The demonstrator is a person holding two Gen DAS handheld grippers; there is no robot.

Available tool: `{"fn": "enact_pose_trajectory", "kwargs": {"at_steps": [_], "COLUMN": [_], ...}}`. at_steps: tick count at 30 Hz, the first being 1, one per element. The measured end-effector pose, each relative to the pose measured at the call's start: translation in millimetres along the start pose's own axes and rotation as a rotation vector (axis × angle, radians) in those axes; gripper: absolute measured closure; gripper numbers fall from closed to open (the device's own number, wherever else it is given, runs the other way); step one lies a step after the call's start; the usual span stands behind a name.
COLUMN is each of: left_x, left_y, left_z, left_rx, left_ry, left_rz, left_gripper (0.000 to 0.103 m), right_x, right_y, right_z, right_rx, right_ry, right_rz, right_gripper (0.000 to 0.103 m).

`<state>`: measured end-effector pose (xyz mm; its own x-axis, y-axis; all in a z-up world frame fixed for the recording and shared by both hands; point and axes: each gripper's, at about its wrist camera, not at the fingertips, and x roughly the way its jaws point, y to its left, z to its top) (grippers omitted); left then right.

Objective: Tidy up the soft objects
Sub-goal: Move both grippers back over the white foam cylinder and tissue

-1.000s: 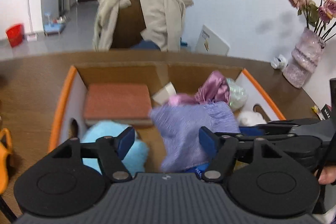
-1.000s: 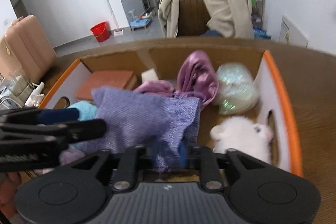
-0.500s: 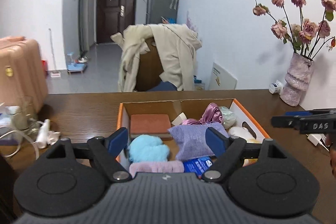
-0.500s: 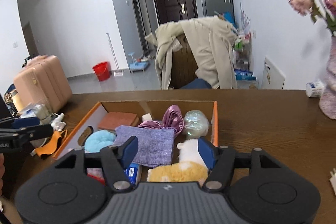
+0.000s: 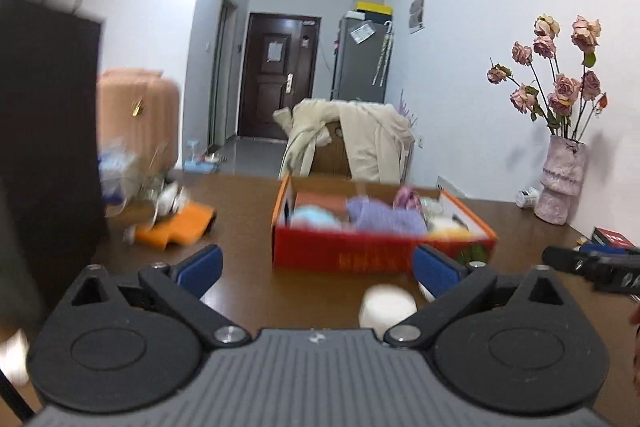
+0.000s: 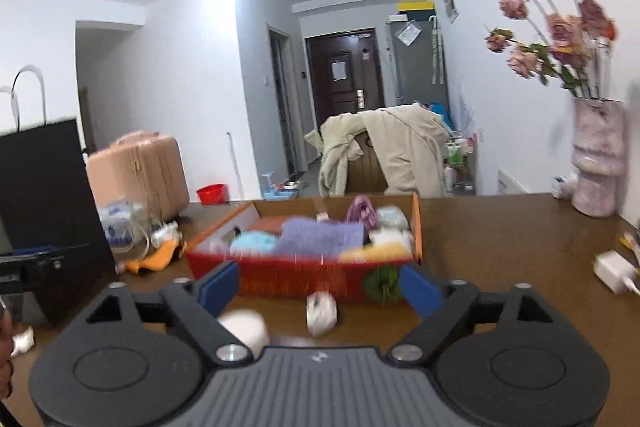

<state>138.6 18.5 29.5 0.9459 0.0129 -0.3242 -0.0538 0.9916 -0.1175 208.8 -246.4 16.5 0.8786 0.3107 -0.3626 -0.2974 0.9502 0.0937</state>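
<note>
Purple cloth (image 5: pixel 384 217) lay in the box (image 5: pixel 380 257) ahead of both spread, empty grippers (image 5: pixel 316 265) (image 6: pixel 320 285), jaws just opened; next grasp should approach squarely.

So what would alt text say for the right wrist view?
An open red-and-orange cardboard box packed with soft things, a purple knitted cloth on top, sits on a brown wooden table. The right gripper hangs open and empty before it.

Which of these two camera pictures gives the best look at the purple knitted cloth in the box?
The right wrist view: it looks down into the cardboard box, so the purple knitted cloth shows its broad top between the blue plush and the white one. The left wrist view sees the box more side-on, so only a blurred strip of the cloth rises above the front wall.
</note>
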Motion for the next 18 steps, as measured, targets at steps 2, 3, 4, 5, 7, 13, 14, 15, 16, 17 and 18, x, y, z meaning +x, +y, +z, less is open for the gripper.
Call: {"fn": "enact_pose_trajectory", "kwargs": {"at_steps": [2,3,4,5,7,13,14,15,16,17,18], "left_x": [-13.3,-19.1,-22.5,-27.2,-29.8,-20.0,-14.4,-10.3,-5.9,-1.1,4.5], "left_y": [0.1,-1.6,-2.9,-4.2,-6.5,-11.4,-12.7,-14.9,-17.0,-19.3,-21.3], "left_z": [-20.4,-29.1,-34.6,-39.0,-40.9,-32.8,-31.8,-32.6,-33.3,-34.2,-35.1], "left_rx": [0.023,0.047,0.071,0.095,0.118,0.107,0.108,0.109,0.111,0.112,0.116], "left_ry": [0.04,0.059,0.066,0.064,0.05,0.035,0.043,0.052,0.061,0.073,0.085], "left_rz": [-0.015,-0.015,-0.016,-0.017,-0.018,-0.043,-0.046,-0.048,-0.051,-0.055,-0.058], "left_gripper": [0.0,0.0,0.0,0.0,0.0,0.0,0.0,0.0,0.0,0.0,0.0], "right_x": [-12.5,-17.2,-20.6,-24.2,-27.3,-25.2,-24.2,-24.1,-21.1,-18.1,-15.6], "right_y": [10.2,14.4,17.8,21.1,24.0,21.3,20.1,18.9,17.1,15.3,12.9], "right_z": [-27.0,-36.4,-44.4,-51.0,-57.2,-54.0,-54.4,-57.0,-57.8,-58.1,-57.8], "right_rx": [-0.003,-0.007,-0.014,-0.022,-0.033,-0.027,-0.022,-0.015,-0.009,-0.002,0.005], "right_ry": [0.053,0.081,0.109,0.129,0.143,0.136,0.137,0.142,0.147,0.15,0.153], "right_rz": [0.008,0.035,0.057,0.07,0.085,0.056,0.051,0.05,0.049,0.042,0.035], "right_gripper": [0.014,0.014,0.014,0.014,0.014,0.014,0.014,0.014,0.014,0.014,0.014]}}
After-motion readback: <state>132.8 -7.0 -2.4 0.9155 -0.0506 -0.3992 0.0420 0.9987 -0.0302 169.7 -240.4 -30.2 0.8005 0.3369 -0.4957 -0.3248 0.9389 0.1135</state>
